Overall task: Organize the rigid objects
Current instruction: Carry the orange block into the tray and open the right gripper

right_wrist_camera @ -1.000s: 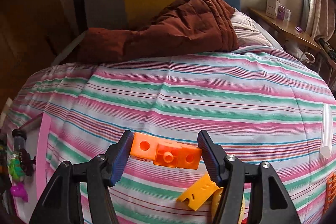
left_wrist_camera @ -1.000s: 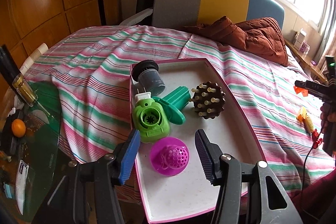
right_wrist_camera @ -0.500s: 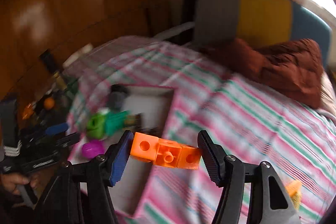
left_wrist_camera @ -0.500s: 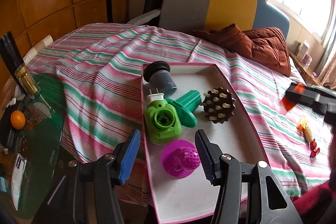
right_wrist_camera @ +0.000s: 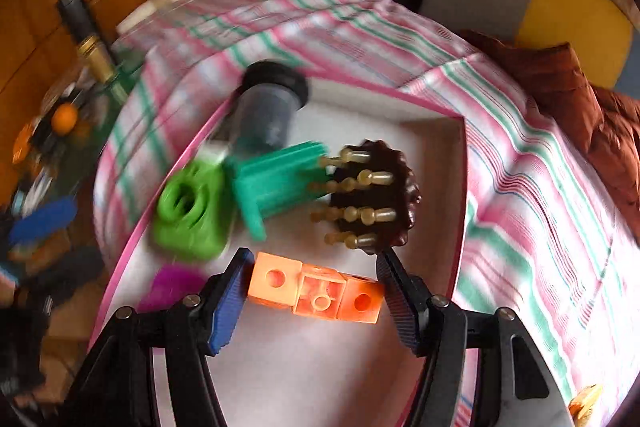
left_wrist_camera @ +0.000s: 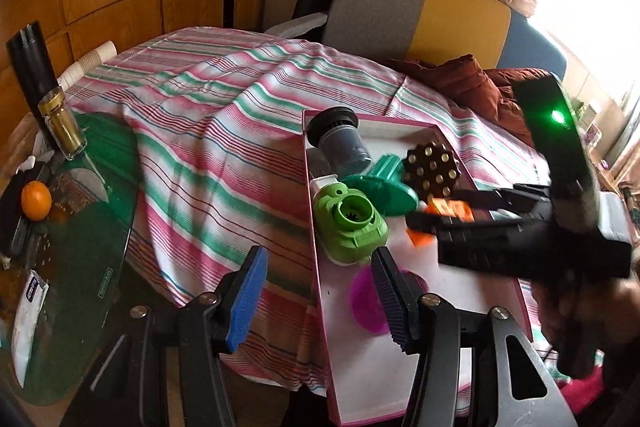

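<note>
Swung over the pink-rimmed tray [right_wrist_camera: 460, 155], right gripper [right_wrist_camera: 312, 293] clamps the orange block piece [right_wrist_camera: 316, 293].
Left gripper [left_wrist_camera: 320, 301] hangs parted and empty at the tray's 7 o'clock corner; its finger hides part of the magenta disc [left_wrist_camera: 366, 301]; the right-wrist view is blurred.

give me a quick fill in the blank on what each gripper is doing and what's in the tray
The right hand-held gripper is shut on the ____ block piece.
The left hand-held gripper is open and holds ____.
The brown spiky massager lies inside the ____-rimmed tray.

Missing words: orange; nothing; pink
</note>
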`<act>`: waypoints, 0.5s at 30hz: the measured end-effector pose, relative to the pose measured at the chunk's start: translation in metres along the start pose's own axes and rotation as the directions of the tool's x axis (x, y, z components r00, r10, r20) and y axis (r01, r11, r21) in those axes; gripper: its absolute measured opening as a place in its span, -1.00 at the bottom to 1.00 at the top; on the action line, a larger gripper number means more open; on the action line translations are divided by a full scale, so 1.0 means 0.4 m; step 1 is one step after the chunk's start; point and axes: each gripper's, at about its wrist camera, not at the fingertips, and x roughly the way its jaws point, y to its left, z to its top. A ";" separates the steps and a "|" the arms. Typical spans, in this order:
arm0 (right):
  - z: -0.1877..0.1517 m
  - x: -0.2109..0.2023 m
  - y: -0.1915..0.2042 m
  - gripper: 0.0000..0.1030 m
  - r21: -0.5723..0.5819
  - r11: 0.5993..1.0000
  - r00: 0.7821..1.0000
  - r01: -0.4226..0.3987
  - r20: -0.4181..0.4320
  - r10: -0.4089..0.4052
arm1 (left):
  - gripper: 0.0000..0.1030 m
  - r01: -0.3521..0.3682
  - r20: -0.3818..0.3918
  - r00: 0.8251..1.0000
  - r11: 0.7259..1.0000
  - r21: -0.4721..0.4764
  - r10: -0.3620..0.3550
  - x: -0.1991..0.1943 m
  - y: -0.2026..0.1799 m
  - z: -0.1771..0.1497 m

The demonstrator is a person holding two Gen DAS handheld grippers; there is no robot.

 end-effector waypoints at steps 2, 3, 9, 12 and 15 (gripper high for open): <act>0.016 0.010 -0.022 0.25 0.043 0.999 1.000 -0.010 0.004 0.009 | 0.07 -0.002 0.002 1.000 1.000 0.003 0.002 -0.001 0.001 -0.001; 0.020 0.014 -0.029 0.25 0.055 0.998 1.000 -0.005 0.004 0.005 | 0.07 -0.004 0.003 1.000 1.000 0.004 0.004 -0.001 0.001 0.000; 0.020 0.035 -0.056 0.26 0.105 0.994 1.000 -0.007 -0.013 0.008 | 0.07 -0.017 0.007 1.000 1.000 0.006 0.017 -0.003 0.002 -0.003; 0.017 0.036 -0.061 0.26 0.120 0.993 1.000 -0.010 -0.011 0.011 | 0.07 -0.021 0.011 1.000 1.000 0.010 0.021 -0.008 0.001 -0.005; 0.010 0.030 -0.057 0.26 0.129 0.992 1.000 -0.006 -0.006 0.007 | 0.07 -0.024 0.012 1.000 1.000 0.011 0.024 -0.009 0.003 -0.005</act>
